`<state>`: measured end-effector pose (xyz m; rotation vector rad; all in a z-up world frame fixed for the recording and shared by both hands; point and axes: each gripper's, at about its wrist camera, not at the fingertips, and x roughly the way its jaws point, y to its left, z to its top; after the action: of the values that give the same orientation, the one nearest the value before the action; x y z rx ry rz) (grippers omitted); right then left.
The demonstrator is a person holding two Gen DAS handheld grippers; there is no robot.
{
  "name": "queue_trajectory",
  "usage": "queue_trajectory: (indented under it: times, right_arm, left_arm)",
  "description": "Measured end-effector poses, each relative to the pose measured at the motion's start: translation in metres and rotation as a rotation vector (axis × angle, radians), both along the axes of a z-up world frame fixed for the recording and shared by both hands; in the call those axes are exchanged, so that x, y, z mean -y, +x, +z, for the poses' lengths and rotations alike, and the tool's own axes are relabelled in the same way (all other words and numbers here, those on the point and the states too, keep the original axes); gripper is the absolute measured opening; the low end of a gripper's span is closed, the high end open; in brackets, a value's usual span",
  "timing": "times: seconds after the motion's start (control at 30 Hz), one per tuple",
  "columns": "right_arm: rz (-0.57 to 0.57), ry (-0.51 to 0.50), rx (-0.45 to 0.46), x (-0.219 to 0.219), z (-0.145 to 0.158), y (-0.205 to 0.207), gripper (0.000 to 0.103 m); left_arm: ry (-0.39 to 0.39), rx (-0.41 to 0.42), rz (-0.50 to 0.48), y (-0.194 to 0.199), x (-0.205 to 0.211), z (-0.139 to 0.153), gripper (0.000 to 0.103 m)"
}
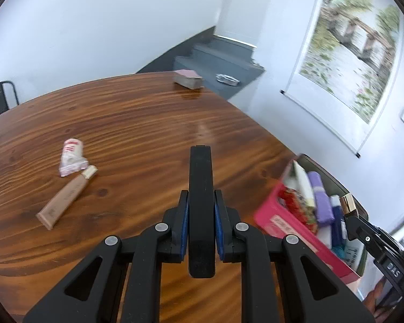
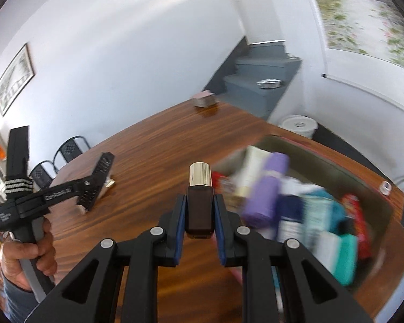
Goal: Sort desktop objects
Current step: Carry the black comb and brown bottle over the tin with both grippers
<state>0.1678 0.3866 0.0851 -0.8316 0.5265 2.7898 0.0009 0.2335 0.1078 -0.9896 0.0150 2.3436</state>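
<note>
left tool [image 1: 200,210] clamped on a flat black bar [image 1: 200,188], held upright between blue pads [image 1: 184,220] above a round wooden worktop [image 1: 137,123]. right tool [image 2: 200,210] clamped on a dark brown bottle [image 2: 200,210] with a gold cap [image 2: 200,173], cap pointing away from the camera. also seen from the right wrist: left tool [image 2: 94,185] at the frame's left, gripped by a hand [image 2: 32,253], black bar [image 2: 18,148] rising from its jaws. from the left wrist: gold cap [image 1: 347,203] and right tool [image 1: 363,231] at the frame's right edge, over the bin.

lying on the worktop, left of the left tool: a beige tube [image 1: 64,197] with a pale cap, and just beside its cap end a crumpled pink-and-white wrapper [image 1: 71,160], touching or nearly so. at the far edge of the worktop, well apart: a small pink-topped stack [image 1: 188,79], cards or paper, too blurred to tell.

at the right of the worktop: a pink bin [image 1: 288,223] with a label on its side, packed with mixed items, among them a purple roll [image 2: 266,191], teal and white packs and a red packet, all blurred. bin's inner wall [image 2: 336,172] looking olive from the right wrist.

beyond: grey steps [image 1: 218,62], a landscape wall hanging [image 1: 355,45], black chairs [image 2: 67,150].
</note>
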Motion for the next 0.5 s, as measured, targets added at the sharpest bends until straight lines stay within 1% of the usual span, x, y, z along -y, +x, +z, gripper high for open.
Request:
queue_trajectory:
  times: [0.2,0.3,0.4,0.5]
  right_arm:
    - [-0.083,-0.046,0.039,-0.041,-0.019,0.025,0.022]
    - [-0.102,-0.062,0.046,-0.053,-0.025,0.031,0.022]
    - [-0.1,-0.047,0.036,-0.056,-0.024,0.033,0.022]
    - [-0.095,-0.006,0.039,-0.057,-0.023,0.035,0.022]
  left_arm:
    - [-0.008,0.01,-0.077,0.02,-0.033,-0.003,0.018]
    - [-0.011,0.014,-0.104,0.03,-0.046,-0.003,0.018]
    - [-0.01,0.018,-0.136,0.04,-0.06,-0.003,0.018]
    - [-0.005,0.029,-0.178,0.051,-0.074,-0.003,0.018]
